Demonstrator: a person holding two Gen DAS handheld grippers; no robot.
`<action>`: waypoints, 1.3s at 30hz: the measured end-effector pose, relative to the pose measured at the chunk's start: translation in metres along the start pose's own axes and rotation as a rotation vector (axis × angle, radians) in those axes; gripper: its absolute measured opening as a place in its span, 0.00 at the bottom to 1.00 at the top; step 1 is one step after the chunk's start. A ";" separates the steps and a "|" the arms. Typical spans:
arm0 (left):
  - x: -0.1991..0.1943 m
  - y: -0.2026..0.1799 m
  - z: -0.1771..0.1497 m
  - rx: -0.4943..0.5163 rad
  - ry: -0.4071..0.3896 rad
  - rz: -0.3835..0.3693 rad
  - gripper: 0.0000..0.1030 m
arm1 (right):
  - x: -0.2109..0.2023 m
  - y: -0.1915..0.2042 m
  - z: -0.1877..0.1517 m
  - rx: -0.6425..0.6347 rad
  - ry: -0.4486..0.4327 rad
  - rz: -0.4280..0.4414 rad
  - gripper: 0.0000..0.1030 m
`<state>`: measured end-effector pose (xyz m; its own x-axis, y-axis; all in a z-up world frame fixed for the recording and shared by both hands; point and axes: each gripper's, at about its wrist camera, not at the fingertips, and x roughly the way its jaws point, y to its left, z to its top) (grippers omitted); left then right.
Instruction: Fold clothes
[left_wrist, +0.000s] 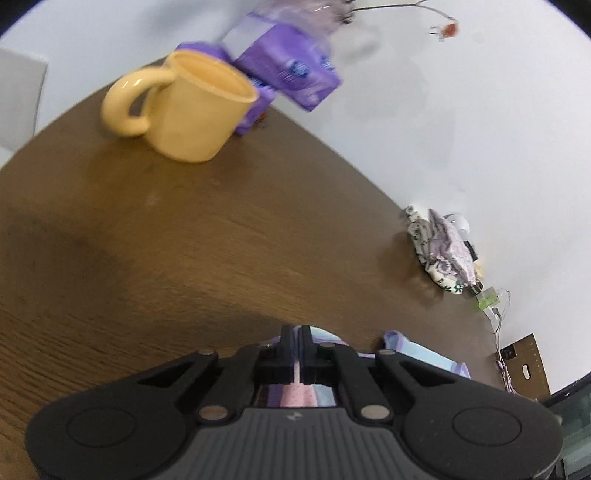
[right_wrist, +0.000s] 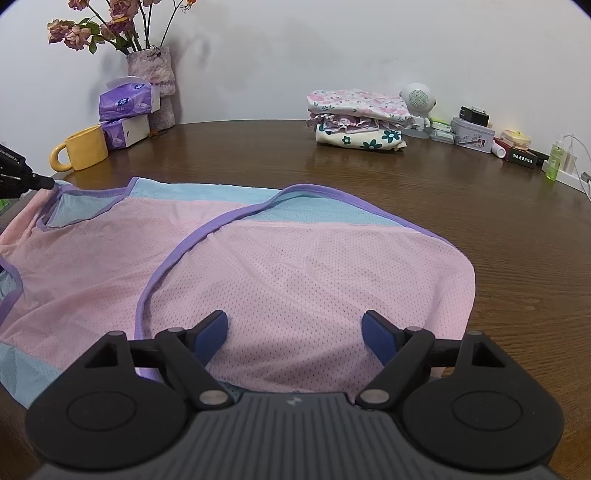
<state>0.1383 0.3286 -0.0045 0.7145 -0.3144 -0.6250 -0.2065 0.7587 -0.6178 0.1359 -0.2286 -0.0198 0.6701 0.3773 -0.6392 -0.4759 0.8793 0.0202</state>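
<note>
A round dark-brown wooden table (right_wrist: 461, 206) is filling both views, and everything here is placed relative to it. Lying across its near side is the largest thing on it, a mesh garment in pink and pale blue with purple trim (right_wrist: 295, 280), spread mostly flat with one purple-edged flap folded over the pink middle.

At the table's far edge, against the white wall, a stack of folded floral clothes (right_wrist: 356, 120) is sitting. On the far left of the table two purple tissue packs (right_wrist: 127, 110) are stacked, a vase of dried pink roses (right_wrist: 153, 77) is standing just behind them, and a yellow ceramic mug (right_wrist: 83, 151) is standing just in front of them, handle pointing left.

My right gripper (right_wrist: 295, 332) is hanging over the garment's near pink panel, blue pads spread wide, nothing between them.

My left gripper (left_wrist: 298, 343) is at the garment's far left corner, its black jaws pressed together and pinching the purple-trimmed edge; from the right view its tip (right_wrist: 44, 181) is showing at that corner, near the mug.
</note>
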 end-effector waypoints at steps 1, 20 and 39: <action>0.002 0.002 0.001 -0.001 0.001 0.003 0.01 | 0.000 0.000 0.000 0.001 0.001 -0.001 0.79; 0.003 -0.092 -0.045 0.706 -0.142 0.496 0.28 | 0.001 -0.001 -0.002 0.000 -0.006 -0.002 0.80; 0.043 -0.119 -0.039 0.771 -0.057 0.567 0.01 | -0.001 0.002 -0.003 -0.023 -0.020 0.031 0.81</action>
<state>0.1677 0.2022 0.0233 0.6790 0.2283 -0.6978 -0.0499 0.9626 0.2664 0.1329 -0.2281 -0.0218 0.6659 0.4099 -0.6234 -0.5094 0.8603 0.0216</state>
